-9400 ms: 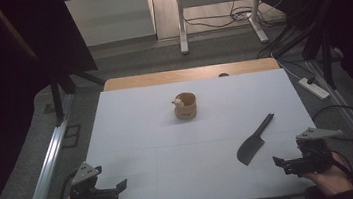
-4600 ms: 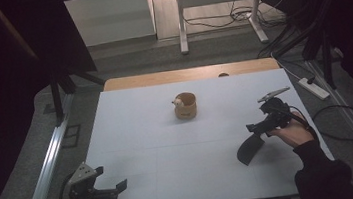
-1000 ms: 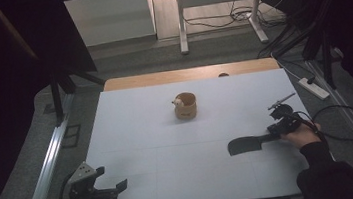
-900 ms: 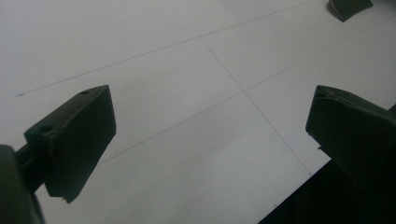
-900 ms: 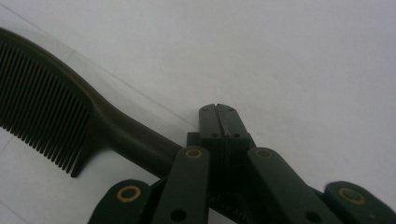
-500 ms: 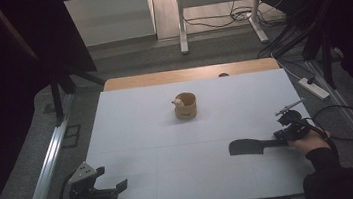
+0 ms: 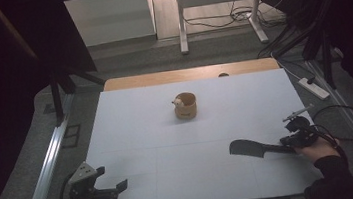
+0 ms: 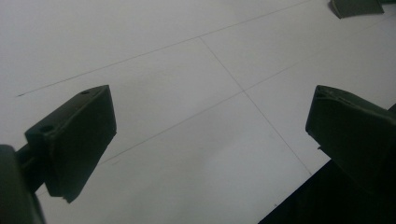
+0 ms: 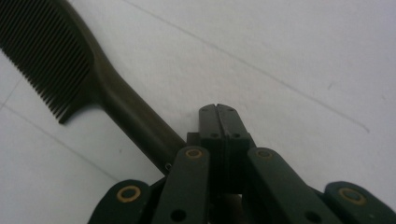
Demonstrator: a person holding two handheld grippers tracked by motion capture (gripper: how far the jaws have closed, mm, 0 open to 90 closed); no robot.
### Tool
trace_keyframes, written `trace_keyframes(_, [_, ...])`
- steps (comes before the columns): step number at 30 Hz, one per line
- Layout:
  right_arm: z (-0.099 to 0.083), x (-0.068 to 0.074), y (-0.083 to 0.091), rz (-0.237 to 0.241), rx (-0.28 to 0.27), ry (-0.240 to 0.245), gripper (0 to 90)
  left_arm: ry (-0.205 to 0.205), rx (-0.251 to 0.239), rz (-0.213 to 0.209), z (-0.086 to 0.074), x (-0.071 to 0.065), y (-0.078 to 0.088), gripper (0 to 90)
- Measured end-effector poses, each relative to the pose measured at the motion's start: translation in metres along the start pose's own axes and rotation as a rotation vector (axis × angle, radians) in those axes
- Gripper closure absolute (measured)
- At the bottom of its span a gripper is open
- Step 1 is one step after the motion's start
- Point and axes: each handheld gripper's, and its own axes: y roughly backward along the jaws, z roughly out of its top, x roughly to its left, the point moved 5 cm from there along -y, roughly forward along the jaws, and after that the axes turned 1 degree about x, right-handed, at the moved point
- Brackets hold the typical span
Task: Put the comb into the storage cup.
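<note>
dark comb [image 9: 70,70], fine teeth, curved handle, lying flat on white table [image 7: 168,130]

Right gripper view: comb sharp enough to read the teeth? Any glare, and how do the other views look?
Right gripper view: comb teeth resolve clearly, no glare, near linkage slightly soft. Left gripper view: dim, jaws near-silhouettes, table lines readable. High view: dark surround, table evenly lit, bright floor patch at the top, cup crisp.

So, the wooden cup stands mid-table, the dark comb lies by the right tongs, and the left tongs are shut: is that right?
Not quite: the left tongs are open, their jaws standing wide apart, as the left gripper view shows. The rest holds.
</note>
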Motion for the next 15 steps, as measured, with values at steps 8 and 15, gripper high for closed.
trace_keyframes(8, [-0.017, 0.003, 0.008, 0.02, 0.001, -0.011, 89.8, -0.002, 0.003, 0.001, 0.0, 0.0, 0.0, 2.7])
trace_keyframes(15, [-0.025, 0.01, 0.011, 0.035, 0.012, 0.0, 89.8, -0.002, 0.004, 0.001, 0.001, 0.0, -0.001, 2.9])
